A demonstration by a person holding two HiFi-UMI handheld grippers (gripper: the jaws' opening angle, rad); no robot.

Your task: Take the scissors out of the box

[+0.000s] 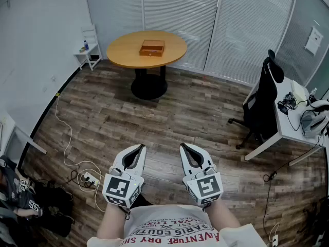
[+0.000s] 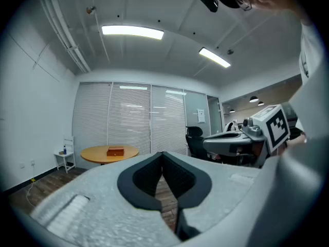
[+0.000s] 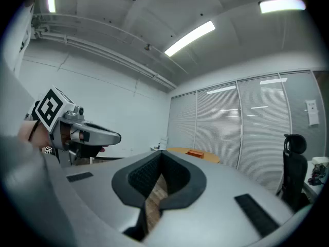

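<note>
A brown wooden box (image 1: pixel 152 48) sits with its lid down on a round wooden table (image 1: pixel 126 50) across the room; no scissors show. My left gripper (image 1: pixel 139 148) and right gripper (image 1: pixel 184 147) are held side by side close to my body, far from the table, both level and pointing toward it. Each is shut with nothing between its pads. In the left gripper view the jaws (image 2: pixel 162 155) meet, with the box (image 2: pixel 115 151) small in the distance and the right gripper (image 2: pixel 241 139) alongside. In the right gripper view the jaws (image 3: pixel 161 154) are also together, with the box (image 3: pixel 195 153) beyond.
Wood floor lies between me and the table. A black office chair (image 1: pixel 264 99) and a white desk (image 1: pixel 288 125) with gear stand at the right. A white shelf (image 1: pixel 88 48) is by the left wall. A power strip (image 1: pixel 87 179) with cables and dark bags (image 1: pixel 31 202) lie at the lower left.
</note>
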